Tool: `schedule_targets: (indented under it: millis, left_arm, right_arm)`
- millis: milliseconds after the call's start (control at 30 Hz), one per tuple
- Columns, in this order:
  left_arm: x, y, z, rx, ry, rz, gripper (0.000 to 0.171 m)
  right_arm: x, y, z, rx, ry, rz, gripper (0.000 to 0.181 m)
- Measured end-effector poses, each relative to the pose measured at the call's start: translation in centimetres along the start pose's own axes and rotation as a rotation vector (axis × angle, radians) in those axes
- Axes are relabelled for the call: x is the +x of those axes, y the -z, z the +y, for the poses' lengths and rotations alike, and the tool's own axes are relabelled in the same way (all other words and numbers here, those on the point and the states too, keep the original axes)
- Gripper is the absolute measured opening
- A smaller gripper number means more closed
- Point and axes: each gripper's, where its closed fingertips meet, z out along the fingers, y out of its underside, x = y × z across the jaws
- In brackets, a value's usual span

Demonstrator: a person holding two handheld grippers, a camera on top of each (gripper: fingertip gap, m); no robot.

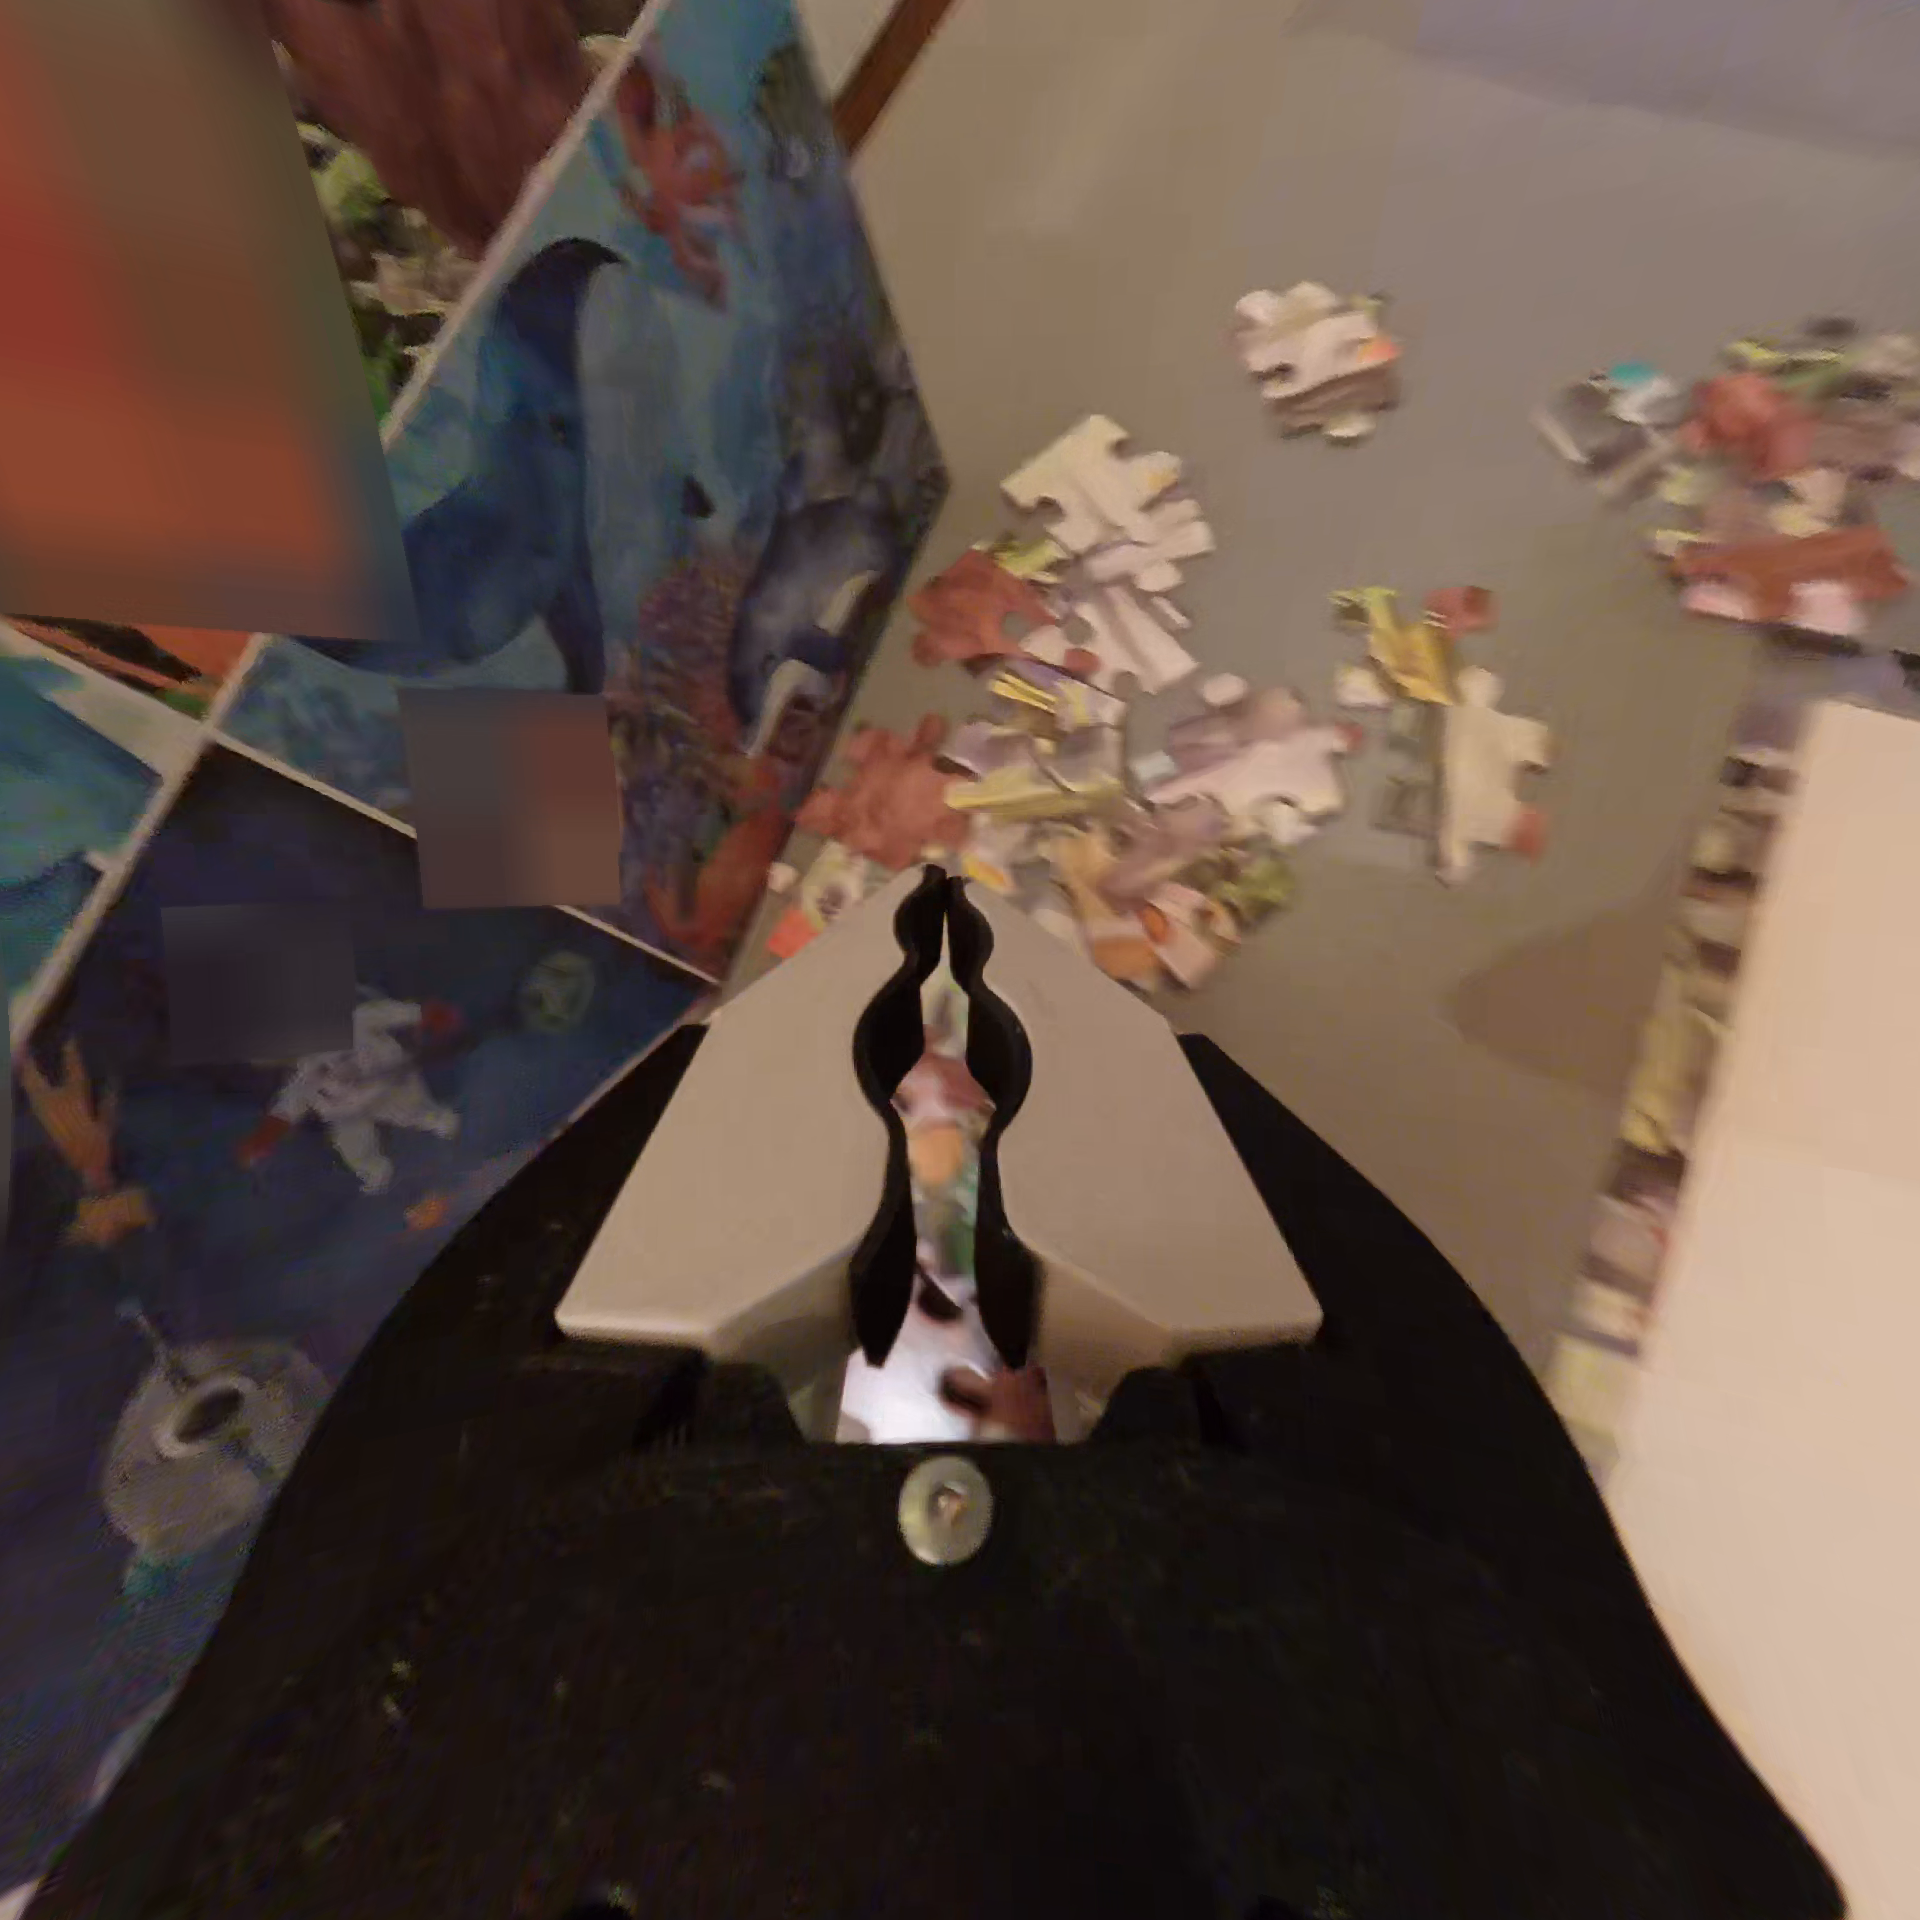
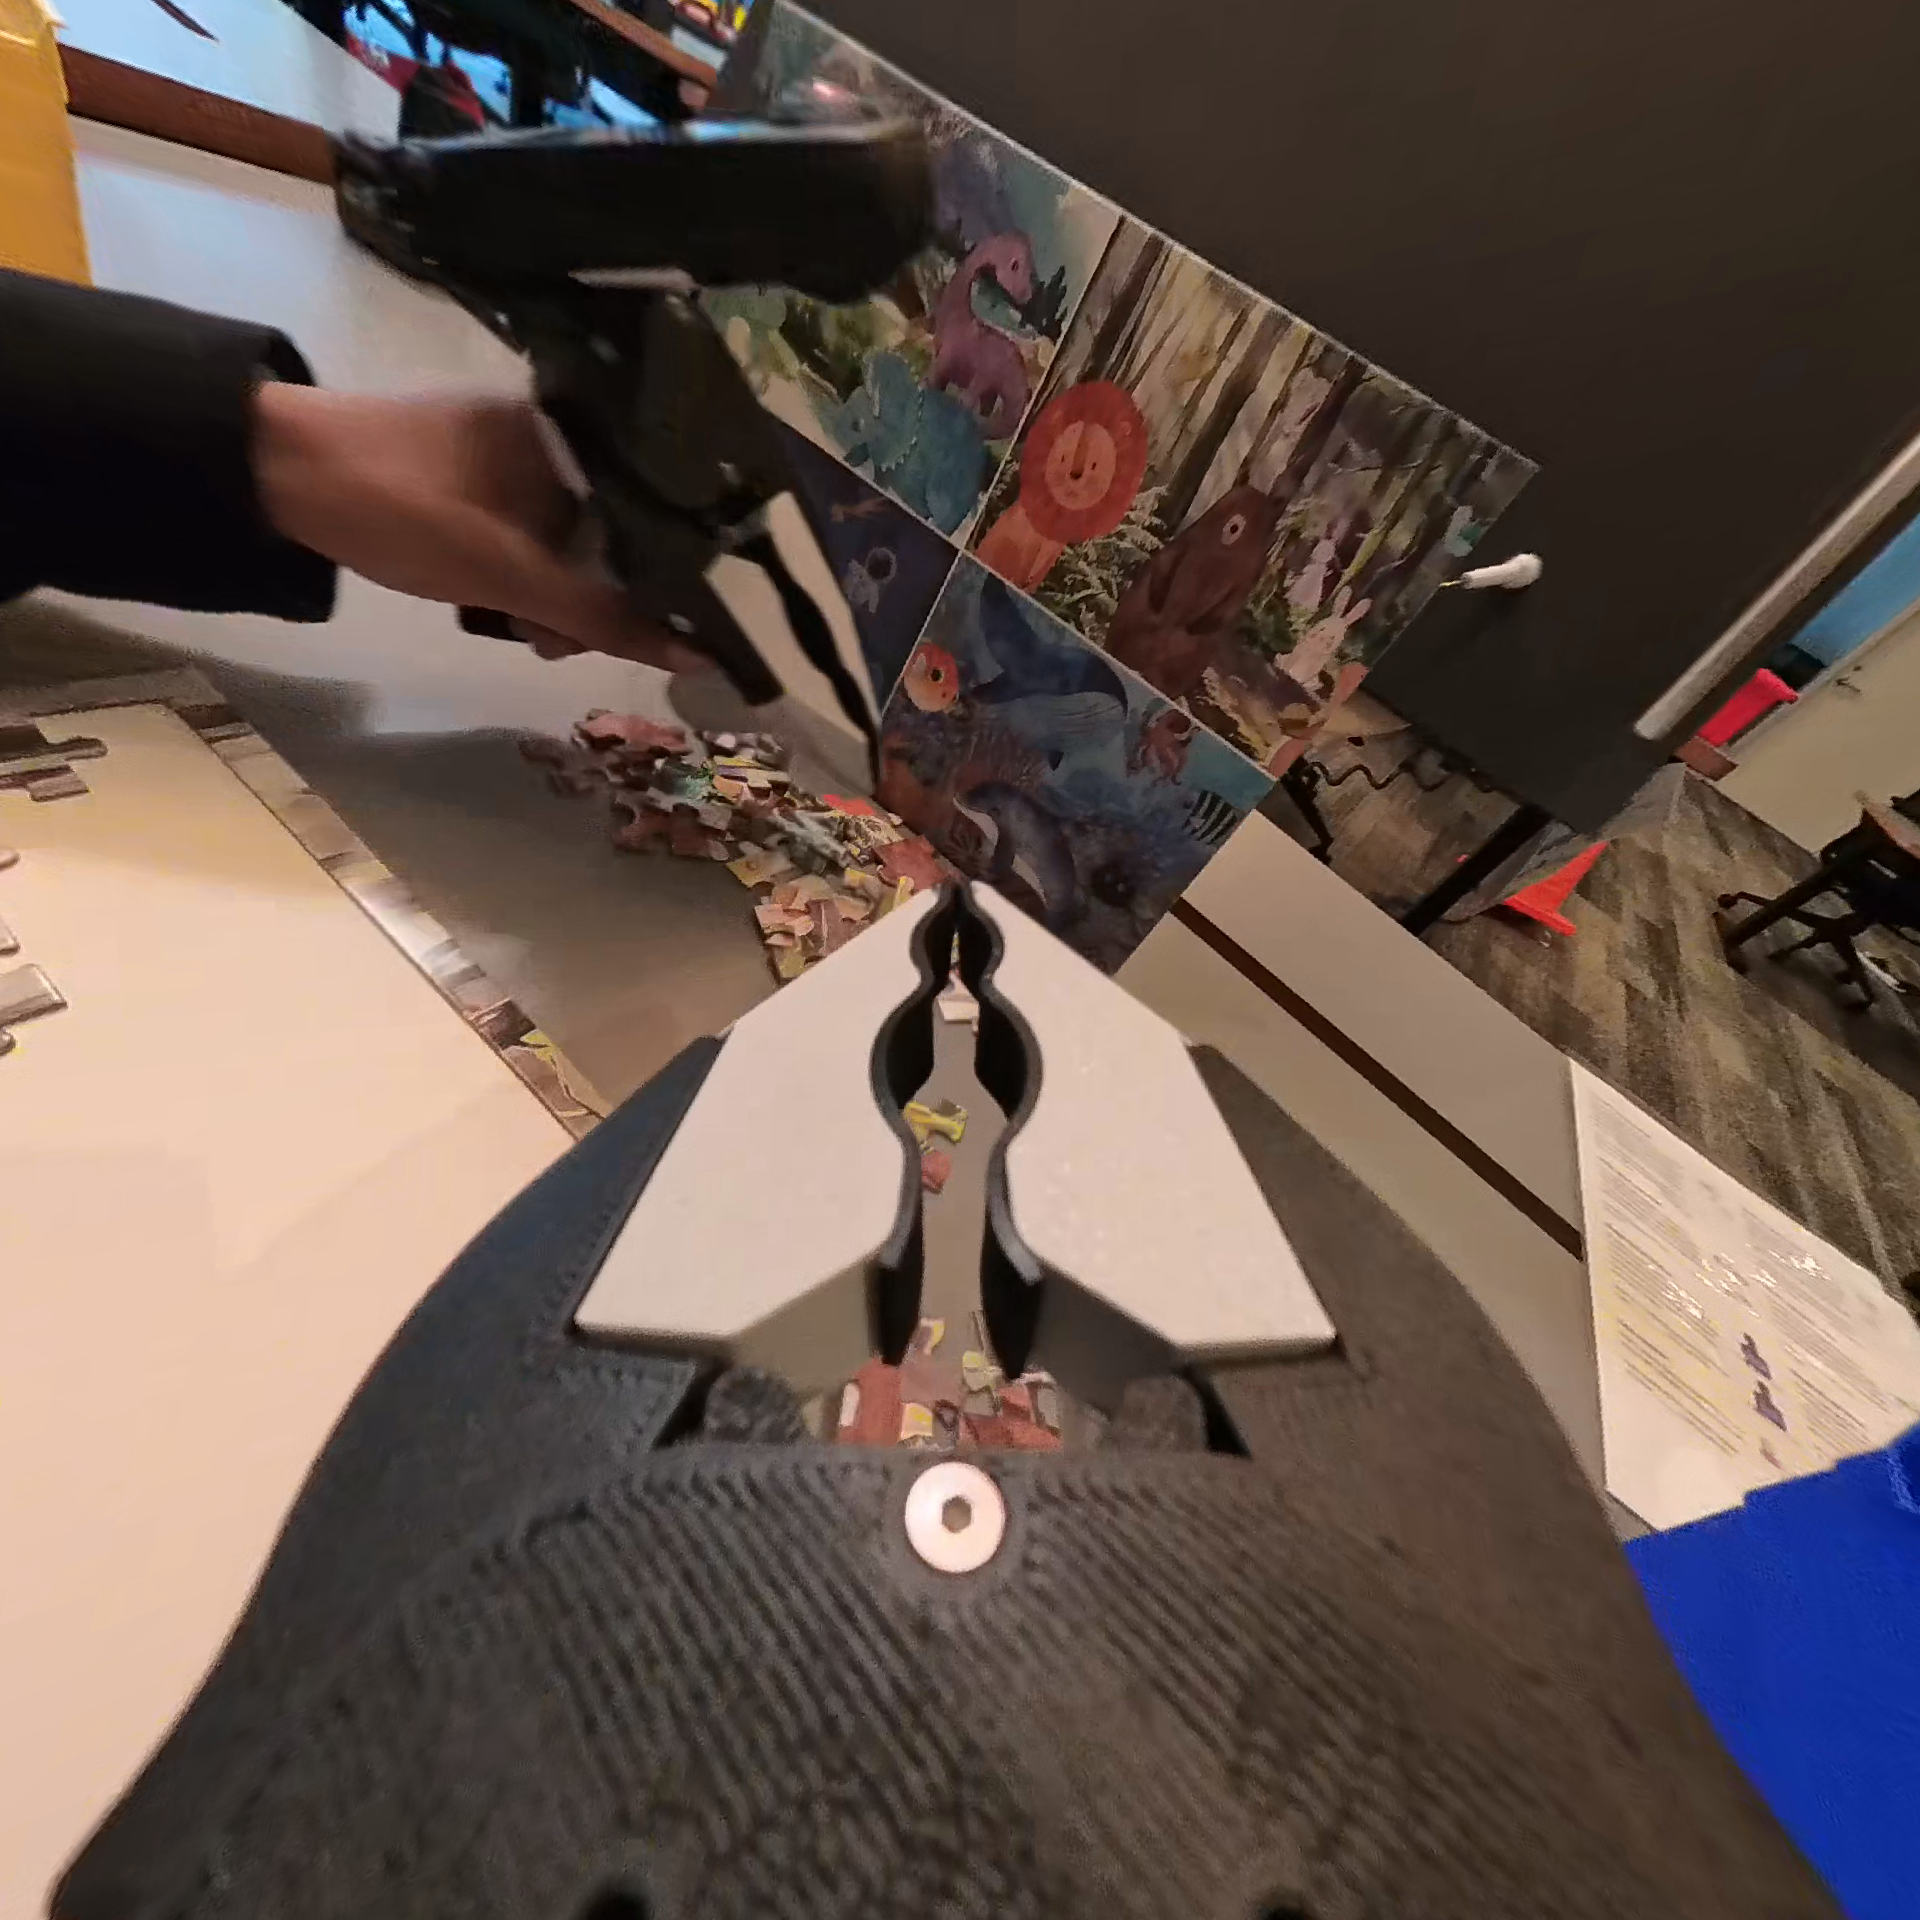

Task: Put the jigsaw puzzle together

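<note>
Loose jigsaw pieces (image 1: 1091, 727) lie in a heap on the grey mat (image 1: 1143, 260), with more at the far right (image 1: 1787, 499). My left gripper (image 1: 940, 883) is shut and empty, its tips just above the near edge of the heap. In the right wrist view the same heap (image 2: 727, 800) lies ahead. My right gripper (image 2: 961, 899) is shut and empty above it. The left gripper (image 2: 871, 764), held by a hand (image 2: 416, 520), hangs over the far side of the heap. The cream puzzle board (image 2: 156, 1039) has an assembled strip of pieces (image 2: 416, 935) along its edge.
A picture panel of animal and sea scenes (image 2: 1143, 520) stands upright behind the heap, and shows at the left of the left wrist view (image 1: 623, 468). The board's corner (image 1: 1818, 1039) is at that view's right. A printed sheet (image 2: 1714, 1299) and a blue object (image 2: 1818, 1610) lie to the right. The gap from one gripper's tips to the other's is roughly 15 cm.
</note>
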Motion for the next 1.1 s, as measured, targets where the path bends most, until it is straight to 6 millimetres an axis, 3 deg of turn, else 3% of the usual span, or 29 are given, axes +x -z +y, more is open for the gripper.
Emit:
schedule_targets:
  millis: [133,333,500,633,733,833,1100]
  left_arm:
    - [-3.9,-1.9,0.3,-0.093,-0.036,-0.176,0.000]
    - [-5.3,-1.2,1.8,-0.126,0.075,-0.191,0.000]
    - [-4.3,-2.2,3.8,-0.233,0.095,-0.133,0.004]
    - [-2.3,-1.9,3.7,-0.235,0.132,-0.033,0.014]
    - [-0.7,-1.4,3.4,-0.229,0.123,0.066,0.044]
    - [-1.1,-1.0,3.0,-0.196,0.138,0.068,0.038]
    - [1.0,-1.2,2.9,-0.165,0.174,0.159,0.040]
  right_arm:
    - [-0.6,-0.2,0.0,-0.011,0.043,-0.010,0.000]
    - [-1.3,-0.1,-0.6,0.000,0.060,-0.026,0.000]
    - [-2.0,-0.2,-0.7,0.001,0.074,-0.041,0.000]
    - [-2.1,-0.5,-0.2,-0.025,0.085,-0.045,0.000]
    - [-2.4,-0.7,-0.1,-0.033,0.095,-0.050,0.000]
    - [-2.4,-0.6,-0.1,-0.037,0.110,-0.046,0.000]
    - [-2.5,-0.7,0.0,-0.047,0.130,-0.045,0.000]
